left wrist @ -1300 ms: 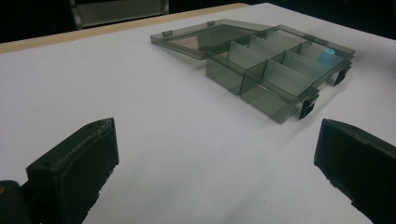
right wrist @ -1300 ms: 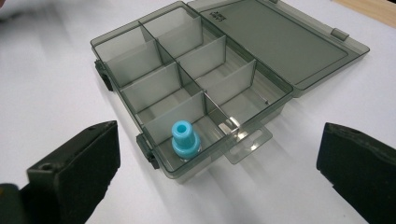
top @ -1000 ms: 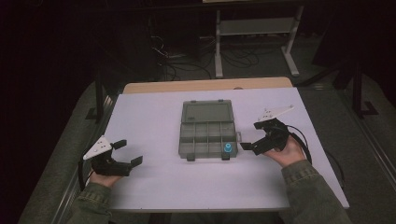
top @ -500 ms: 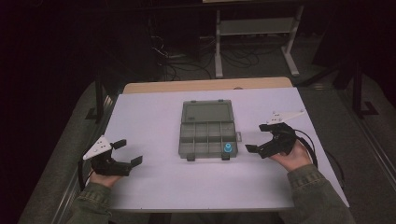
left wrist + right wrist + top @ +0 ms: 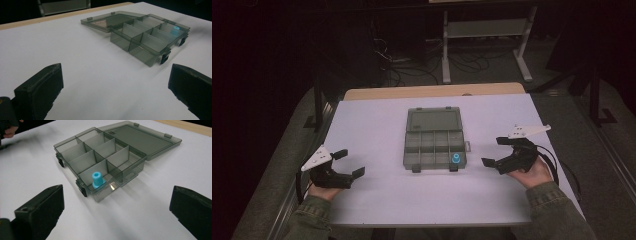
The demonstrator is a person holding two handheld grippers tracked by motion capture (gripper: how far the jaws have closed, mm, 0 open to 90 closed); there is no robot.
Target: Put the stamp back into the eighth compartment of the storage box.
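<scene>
smoky clear compartment box (image 5: 434, 144) at table centre, lid laid open flat on far side; small blue peg (image 5: 455, 160) upright in near right compartment.

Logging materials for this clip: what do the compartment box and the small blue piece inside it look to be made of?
The compartment box looks like smoky, see-through hard plastic with a glossy finish: its dividers and the white table show through the walls. The blue piece seems to be opaque moulded plastic, matte to slightly satin, though rubber cannot be ruled out.
</scene>
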